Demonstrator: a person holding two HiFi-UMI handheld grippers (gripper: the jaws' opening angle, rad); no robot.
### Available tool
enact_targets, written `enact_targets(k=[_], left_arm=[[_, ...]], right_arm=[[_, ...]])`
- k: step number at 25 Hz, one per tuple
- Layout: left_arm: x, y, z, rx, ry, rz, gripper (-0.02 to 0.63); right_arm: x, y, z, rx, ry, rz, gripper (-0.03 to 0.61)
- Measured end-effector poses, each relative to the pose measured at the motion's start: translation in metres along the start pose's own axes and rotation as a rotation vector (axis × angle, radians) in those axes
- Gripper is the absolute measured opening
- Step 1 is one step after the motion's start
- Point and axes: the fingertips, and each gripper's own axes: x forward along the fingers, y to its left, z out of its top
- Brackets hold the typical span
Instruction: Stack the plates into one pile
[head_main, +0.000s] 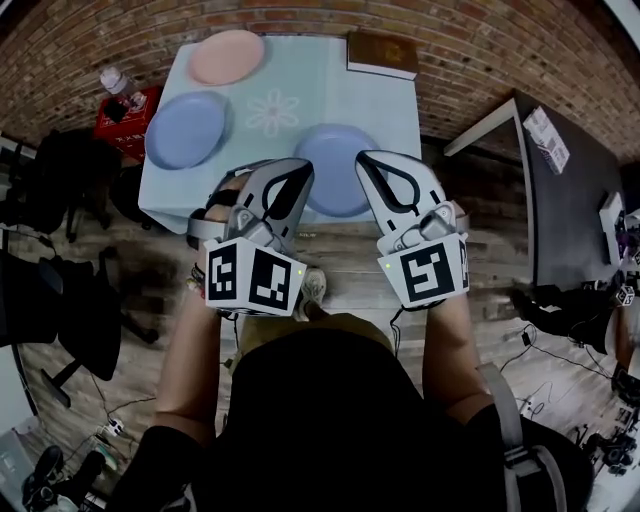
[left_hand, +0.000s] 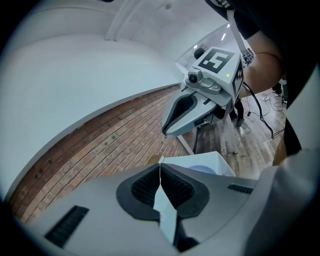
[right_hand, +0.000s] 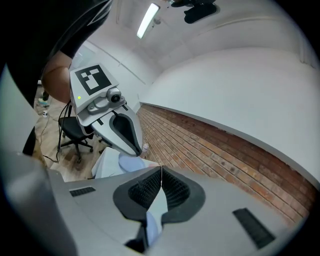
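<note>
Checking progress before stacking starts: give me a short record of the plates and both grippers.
plates stacked: none; three lie apart on the table
pink plate: far left corner
left blue plate: left side
near blue plate: near edge, partly behind the grippers
left gripper: fingers shut, empty
right gripper: fingers shut, empty

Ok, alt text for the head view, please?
The left gripper and right gripper, both shut, point at a table bearing three separate plates: a pink plate farthest, a blue plate left, a second blue plate nearest. A book lies far right.
</note>
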Motion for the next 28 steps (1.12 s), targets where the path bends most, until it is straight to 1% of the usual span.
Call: enact_targets(k=[5,16,20,23,26,27,28], left_arm=[[0.020,-0.001,0.005,0.009,-0.022,-0.028,0.025],[0.044,-0.013,0.001,-0.001,-0.039,-0.073,0.025],[0.051,-0.023,-0.001,-0.037,-0.070,-0.119,0.025],[0.059,-0.036,-0.010,-0.039,-0.056,-0.167,0.025],[0.071,-0.054,-0.023,-0.020,-0.036,-0.216,0.026],[0.075,-0.063,-0.028,-0.011,-0.028,-0.243,0.030],[0.078,-0.073,-0.033,-0.003,-0.018,-0.276,0.065]], right_arm=[[0.003,-0.003,-0.018,0.023,0.027,-0.002,0.035],[0.008,-0.003,-0.030,0.063,0.021,-0.018,0.035],[0.008,-0.003,-0.039,0.068,0.043,-0.015,0.035],[0.010,-0.002,-0.044,0.070,0.061,-0.011,0.035],[0.010,-0.001,-0.052,0.093,0.064,-0.021,0.035],[0.010,0.000,-0.055,0.101,0.070,-0.021,0.035],[0.009,0.001,-0.058,0.109,0.077,-0.021,0.035]])
